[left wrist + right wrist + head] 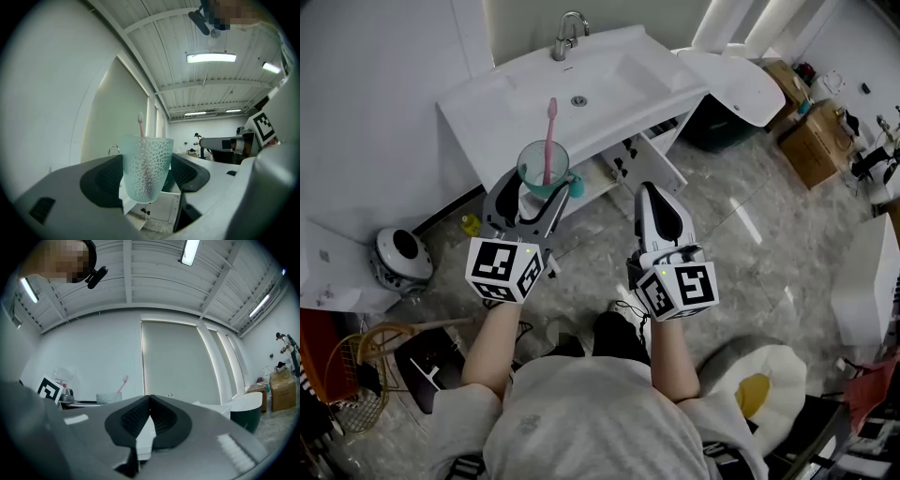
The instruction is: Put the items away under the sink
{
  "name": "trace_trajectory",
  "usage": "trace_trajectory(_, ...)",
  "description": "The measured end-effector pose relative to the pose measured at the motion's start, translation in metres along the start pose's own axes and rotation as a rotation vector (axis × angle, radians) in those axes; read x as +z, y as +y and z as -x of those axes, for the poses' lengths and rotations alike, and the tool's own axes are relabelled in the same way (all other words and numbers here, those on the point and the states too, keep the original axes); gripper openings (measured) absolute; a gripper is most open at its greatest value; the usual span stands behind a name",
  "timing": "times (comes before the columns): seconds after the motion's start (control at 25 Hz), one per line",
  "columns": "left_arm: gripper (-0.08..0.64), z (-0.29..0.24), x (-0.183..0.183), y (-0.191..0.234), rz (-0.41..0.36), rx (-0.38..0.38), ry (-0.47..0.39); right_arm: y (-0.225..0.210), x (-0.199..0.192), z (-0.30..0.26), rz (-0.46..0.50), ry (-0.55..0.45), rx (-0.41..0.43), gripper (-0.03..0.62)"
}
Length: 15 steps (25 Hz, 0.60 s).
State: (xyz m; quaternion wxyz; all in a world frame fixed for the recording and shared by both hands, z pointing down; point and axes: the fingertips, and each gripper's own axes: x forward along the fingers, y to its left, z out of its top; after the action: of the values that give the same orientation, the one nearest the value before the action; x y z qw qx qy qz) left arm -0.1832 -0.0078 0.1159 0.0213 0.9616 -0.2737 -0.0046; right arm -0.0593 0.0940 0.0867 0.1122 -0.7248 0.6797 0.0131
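- The left gripper [546, 185] is clenched on a pale green cup [544, 166] – one dark pad presses each side of the dimpled wall, as the left gripper view shows.
- The cup stands upright between the jaws, with a pink toothbrush [550, 136] in it, head up, rising past the rim toward 12 o'clock.
- In the head view the cup sits at about 11 o'clock from the middle, held in the air just in front of the front edge of the white sink [619, 70].
- A faucet [567, 35] stands at the back of the sink, at 12 o'clock.
- Under the sink the cabinet [602, 176] is open, and its white door [660, 159] swings out toward 1 o'clock; the opening lies just to the 3 o'clock side of the cup.
- The right gripper [650, 191] is clenched on nothing – in the right gripper view its two pads meet at the tips with only the wall behind them.
- It is held level with the left gripper, at its 3 o'clock and well apart from the cup.
- On the marble floor, a small yellow thing [470, 224] lies at 9 o'clock near a round white device [401, 255].
- Cardboard boxes [811, 145] stand at 2 o'clock.
- An egg-shaped cushion [761, 380] lies at 5 o'clock, and a wire basket [345, 375] at 8 o'clock.
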Motion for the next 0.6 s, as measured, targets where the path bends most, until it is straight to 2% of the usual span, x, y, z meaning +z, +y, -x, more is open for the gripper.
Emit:
trace_trajectory(0.28, 0.324, -0.014, -0.002, -0.029, -0.021, 0.0, 0.008, -0.028, 0.002, -0.002, -0.015, -0.008, 0.026, 0.01)
trace_trajectory(0.6, 0.324, -0.062, 0.001, -0.082, -0.005, 0.1, -0.026, -0.111, 0.024, 0.001, 0.009, -0.01, 0.11, 0.01)
